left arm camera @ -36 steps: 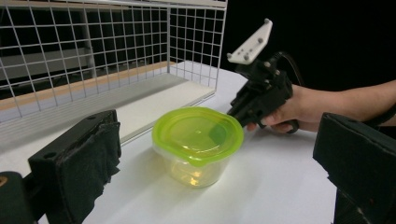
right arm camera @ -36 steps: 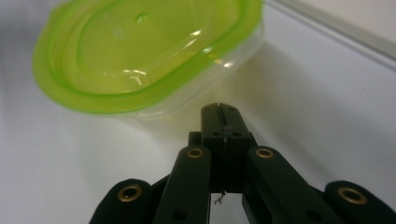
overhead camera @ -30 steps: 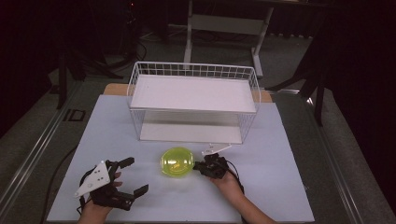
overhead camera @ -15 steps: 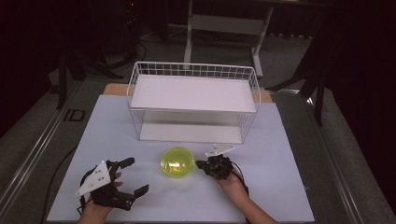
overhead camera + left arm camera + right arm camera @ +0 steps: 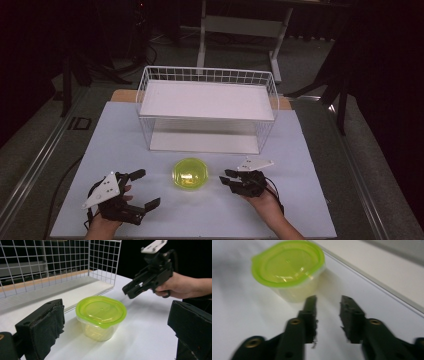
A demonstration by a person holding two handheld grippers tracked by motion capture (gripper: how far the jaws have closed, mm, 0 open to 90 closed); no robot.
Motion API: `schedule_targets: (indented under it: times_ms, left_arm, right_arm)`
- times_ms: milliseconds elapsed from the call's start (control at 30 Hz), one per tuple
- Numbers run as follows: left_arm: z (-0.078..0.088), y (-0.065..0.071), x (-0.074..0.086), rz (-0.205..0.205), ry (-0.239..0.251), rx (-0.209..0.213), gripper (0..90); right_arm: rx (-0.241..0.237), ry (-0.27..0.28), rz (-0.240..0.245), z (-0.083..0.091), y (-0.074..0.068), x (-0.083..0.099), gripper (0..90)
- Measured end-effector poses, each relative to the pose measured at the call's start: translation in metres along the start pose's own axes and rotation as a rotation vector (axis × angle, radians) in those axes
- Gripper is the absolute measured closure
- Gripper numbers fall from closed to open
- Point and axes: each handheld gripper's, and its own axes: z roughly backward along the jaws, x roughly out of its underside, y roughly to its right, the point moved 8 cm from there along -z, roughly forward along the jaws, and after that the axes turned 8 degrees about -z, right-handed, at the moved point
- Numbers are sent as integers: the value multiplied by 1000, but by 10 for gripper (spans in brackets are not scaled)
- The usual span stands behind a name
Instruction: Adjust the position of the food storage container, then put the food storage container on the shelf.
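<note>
A: Where is the tub point(image 5: 190, 173) sitting at this moment?

B: It is standing upright on the white table point(image 5: 310, 200), lid on, just in front of the wire basket point(image 5: 207, 112). Taking the tub as the clock centre in the high view, the basket is lying at twelve o'clock, the right claw point(image 5: 226, 179) at three o'clock and the left claw point(image 5: 144, 189) at about eight o'clock.

A: What is the right claw doing?

B: Its jaws have just been opening and are standing partly apart, with nothing between them. In the right gripper view the right claw point(image 5: 328, 301) is pointing at the tub point(image 5: 288, 271) but is hanging clear of it, touching nothing.

A: And the left claw?

B: It is resting wide apart and empty near the table's front edge. In the left gripper view its pads point(image 5: 47, 325) are framing the tub point(image 5: 101, 316) from a distance, with no contact.

A: How should the step in hand be done well?

B: I judge the work to be a regrip on the tub. The jaws are looking too narrow for its body, so open them further, or aim at the lid rim. Approach level from three o'clock, and close gently; the thin plastic wall is likely to flex or slide on the smooth surface.
</note>
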Motion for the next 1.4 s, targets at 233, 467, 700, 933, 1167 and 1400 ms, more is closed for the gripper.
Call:
schedule_targets:
  times_ms: [233,467,700,933,1167,1400]
  left_arm:
    - [0,2,-5,4,-16,-4,18]
    - [-6,1,-12,14,-54,10,18]
    - [-12,-8,-21,48,-77,21,18]
    - [-23,-12,-29,76,-136,20,18]
    - [-36,-22,-30,119,-187,-20,17]
    - [-51,-21,-18,200,-228,18,18]
  right_arm:
    - [-63,62,29,8,-19,-20,180]
    - [17,103,99,13,-25,-40,170]
    - [95,131,156,9,-26,-53,218]
    - [97,172,137,6,-29,-65,189]
    - [46,112,82,-7,-25,-63,190]
    - [39,131,108,-13,-26,-65,166]
